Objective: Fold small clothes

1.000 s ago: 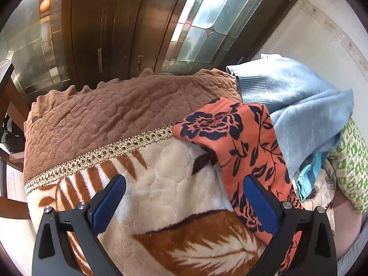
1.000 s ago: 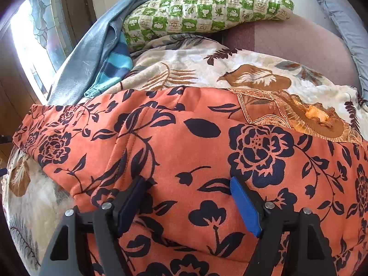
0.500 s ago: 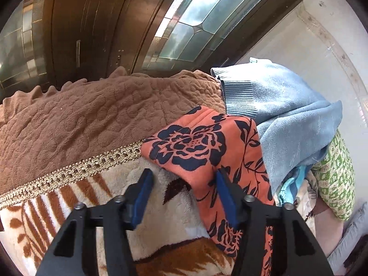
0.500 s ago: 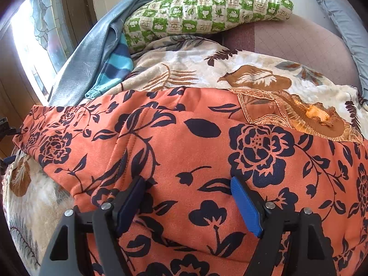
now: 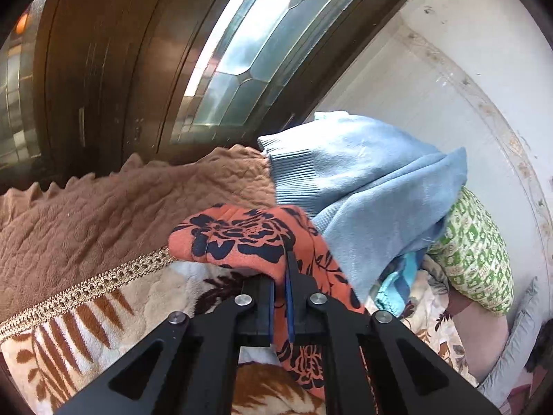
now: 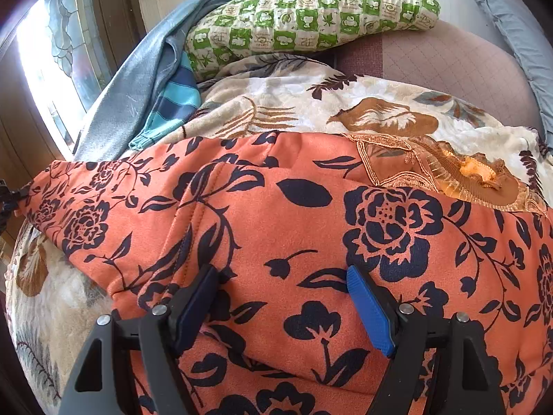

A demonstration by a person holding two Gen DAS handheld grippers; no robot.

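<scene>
Left wrist view: left tool (image 5: 280,285) clenched on a corner of the orange floral garment (image 5: 242,238) at frame centre, over the blanket (image 5: 86,297). Right tool (image 6: 283,288) spread wide, resting on the cloth; lift the corner evenly to fold

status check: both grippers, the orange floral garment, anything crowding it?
Left gripper shut on orange floral garment corner. Right gripper open, fingers pressed on it. Blue sweater touches the pinched end.
</scene>
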